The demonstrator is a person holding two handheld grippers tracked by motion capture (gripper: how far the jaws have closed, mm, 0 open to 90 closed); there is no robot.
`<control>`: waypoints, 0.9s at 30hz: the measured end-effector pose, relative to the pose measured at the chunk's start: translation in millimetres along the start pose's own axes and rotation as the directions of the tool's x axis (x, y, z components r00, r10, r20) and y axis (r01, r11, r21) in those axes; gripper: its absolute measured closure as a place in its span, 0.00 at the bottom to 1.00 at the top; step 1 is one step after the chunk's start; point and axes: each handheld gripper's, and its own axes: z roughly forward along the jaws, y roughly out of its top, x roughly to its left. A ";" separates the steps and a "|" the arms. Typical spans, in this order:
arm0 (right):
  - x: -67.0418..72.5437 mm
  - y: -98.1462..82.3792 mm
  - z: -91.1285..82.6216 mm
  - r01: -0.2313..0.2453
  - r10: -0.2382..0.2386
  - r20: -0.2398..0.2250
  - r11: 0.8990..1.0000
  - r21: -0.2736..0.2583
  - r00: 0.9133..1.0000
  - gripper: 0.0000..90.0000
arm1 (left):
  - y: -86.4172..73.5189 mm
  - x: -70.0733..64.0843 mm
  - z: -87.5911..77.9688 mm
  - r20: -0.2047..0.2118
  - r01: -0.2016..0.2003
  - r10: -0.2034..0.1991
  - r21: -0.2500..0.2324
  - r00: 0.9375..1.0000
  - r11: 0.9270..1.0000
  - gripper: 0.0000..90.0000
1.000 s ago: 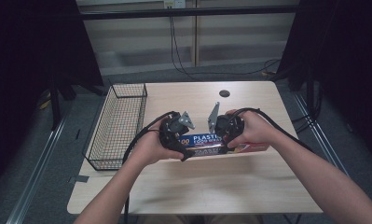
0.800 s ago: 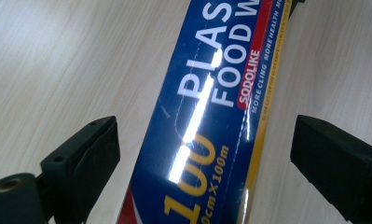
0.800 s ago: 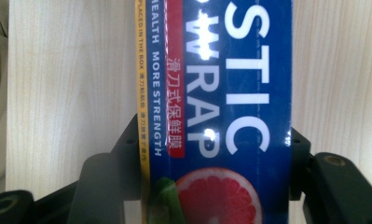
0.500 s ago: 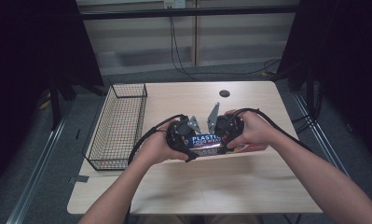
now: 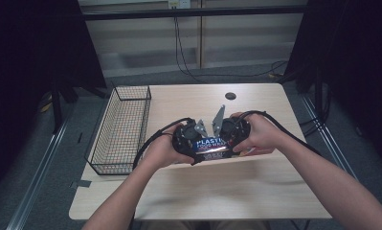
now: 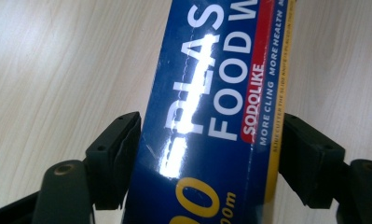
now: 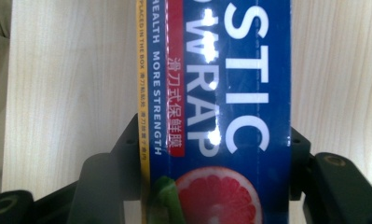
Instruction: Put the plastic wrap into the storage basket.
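A long blue plastic food wrap box (image 5: 211,144) is held level a little above the wooden table (image 5: 203,191), between both hands. My left gripper (image 5: 192,143) is at its left end. Its jaws have just been closing, and in the left gripper view the pads (image 6: 123,154) sit against both long sides of the box (image 6: 211,112). My right gripper (image 5: 232,140) is at the right end. In the right gripper view it (image 7: 215,158) is shut across the box (image 7: 221,93), beside the printed grapefruit picture.
A black wire basket (image 5: 131,90) stands on the table's left edge. A small dark round hole (image 5: 230,95) lies at the far middle of the tabletop. Black cables trail from both grippers. Bare wood stretches in front of the hands.
The left gripper's jaws have closed in on the box's left end, and that hand has shifted slightly right. The right hand and its grip have stayed where they were.
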 end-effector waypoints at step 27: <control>2.9 7.5 -1.1 0.053 -0.053 0.027 0.998 -0.024 0.998 0.48 | -3.7 -1.9 3.4 0.038 0.039 -0.039 0.012 0.998 0.999 0.44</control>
